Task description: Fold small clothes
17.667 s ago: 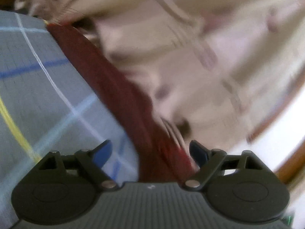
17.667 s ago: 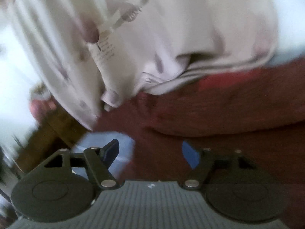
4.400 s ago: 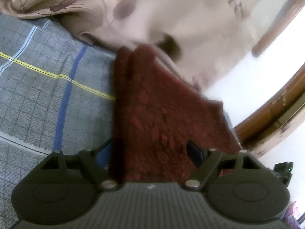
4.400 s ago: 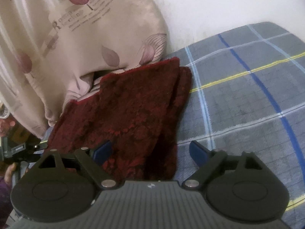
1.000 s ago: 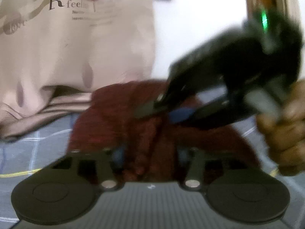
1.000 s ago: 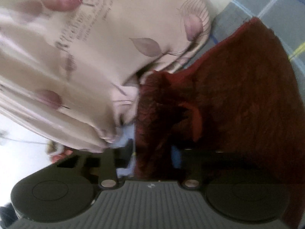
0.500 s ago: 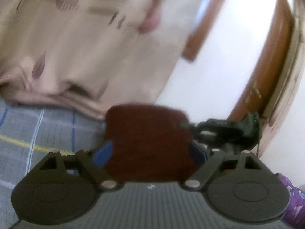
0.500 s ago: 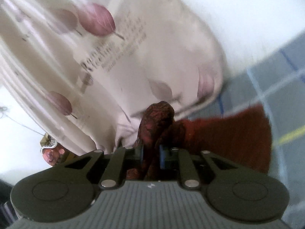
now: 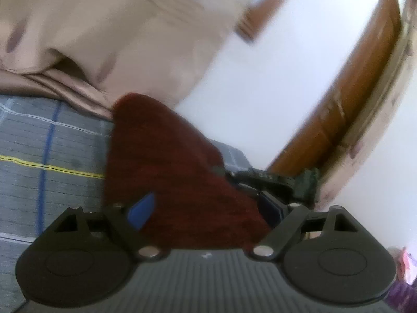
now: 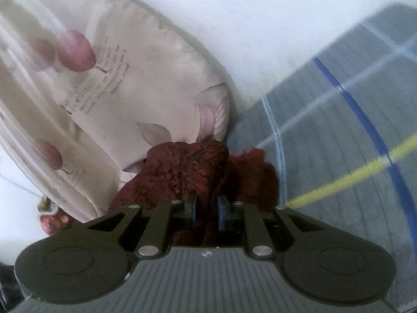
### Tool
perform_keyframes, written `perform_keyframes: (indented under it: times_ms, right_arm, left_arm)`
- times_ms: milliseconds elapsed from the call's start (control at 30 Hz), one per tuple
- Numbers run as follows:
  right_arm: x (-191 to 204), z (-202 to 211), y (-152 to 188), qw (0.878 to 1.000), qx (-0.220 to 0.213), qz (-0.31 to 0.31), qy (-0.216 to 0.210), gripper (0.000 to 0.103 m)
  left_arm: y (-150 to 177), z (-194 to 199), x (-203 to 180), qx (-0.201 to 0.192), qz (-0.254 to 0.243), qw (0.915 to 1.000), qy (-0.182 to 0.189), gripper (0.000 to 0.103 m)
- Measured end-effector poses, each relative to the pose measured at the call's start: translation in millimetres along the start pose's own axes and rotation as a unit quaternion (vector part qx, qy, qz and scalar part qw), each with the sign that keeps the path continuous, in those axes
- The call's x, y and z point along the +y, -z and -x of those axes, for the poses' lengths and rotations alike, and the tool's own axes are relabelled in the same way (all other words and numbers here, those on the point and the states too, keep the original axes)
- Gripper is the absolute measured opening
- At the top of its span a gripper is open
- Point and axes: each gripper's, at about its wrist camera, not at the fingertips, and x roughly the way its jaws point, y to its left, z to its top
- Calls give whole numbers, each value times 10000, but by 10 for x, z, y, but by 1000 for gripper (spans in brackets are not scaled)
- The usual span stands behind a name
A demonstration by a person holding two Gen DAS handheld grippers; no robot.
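A dark red fuzzy cloth lies on the grey checked bed cover. My left gripper is open, its blue pads either side of the cloth's near part, holding nothing. My right gripper is shut on a bunched edge of the red cloth and holds it up off the bed cover. The right gripper also shows in the left wrist view, at the cloth's right edge.
A beige pillow with leaf print lies just behind the cloth, also in the left wrist view. A white wall and a wooden door frame stand beyond the bed's edge.
My left gripper let go of the cloth about a second ago and now stands open. My right gripper stays shut on the cloth and has lifted its edge, drawing it back over the bed.
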Motion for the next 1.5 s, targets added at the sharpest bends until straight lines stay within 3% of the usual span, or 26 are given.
perform_keyframes:
  times_ms: [67,267,400,567,667,700,800,833,867,933,1000,1067,1233,1333,1367,1433,1467,1500]
  right_arm:
    - [-51,23,32,9999,-29,-56,-104,20]
    - [150,243,6,9992,-301,-118,-228,40]
    - [574,641,133,9965,-565,549,-288,41]
    - [1212,775,429,9837,-142,1729,-480,41]
    - [1303,604,491,9759,286,2156,-144,35]
    - [1274,550,505,9761,446,2121,-131,27]
    - [1105,477,538,9797,758,1858,-15,20]
    - [1080,491,552,9791,789,1875,16,8]
    - [1078,506,599,9744,791,2091,227,3]
    - [1144,512,739,9498,766,2887,937,2]
    - [1174,527,826,9385,705,3211,1056,1]
    - [1187,488,928,9270,677,3471,1247,0]
    - [1194,353,1182,8996,478,4067,1516,0]
    - [1159,442,1094,9157,365,3749,1399,0]
    - [1140,473,1046,9252,338,3549,1301,2]
    - [1166,528,996,9330,299,3370,1230,7]
    - [1196,528,971,9352,285,3314,1219,14]
    - [1238,554,957,9360,253,3280,1253,29]
  left_arm:
    - [23,-76,-37,77,-93,9999,-24,87]
    - [127,-242,-128,249,-203,9995,31,87]
    - [221,-387,-162,463,-337,9983,56,89]
    - [348,-462,-144,460,-348,9982,177,91]
    - [366,-394,-122,402,-347,9982,286,91]
    - [368,-347,-101,434,-265,9982,314,91]
    - [348,-147,-67,347,-41,9985,423,91]
    - [326,-51,-71,202,-89,9990,395,91]
    - [306,17,-78,86,-184,9993,329,91]
    - [252,63,-63,16,-520,9986,105,91]
    - [250,-48,13,310,-504,9981,-163,91]
    - [309,-153,123,509,-259,9982,-161,91]
    - [401,-171,146,334,-374,9987,-99,91]
    - [412,-101,130,282,-353,9990,-39,91]
    - [407,-78,134,275,-330,9991,-30,91]
    - [380,-37,125,230,-300,9993,-53,91]
    - [353,-7,110,194,-270,9994,-48,91]
    - [340,8,108,180,-251,9995,-33,91]
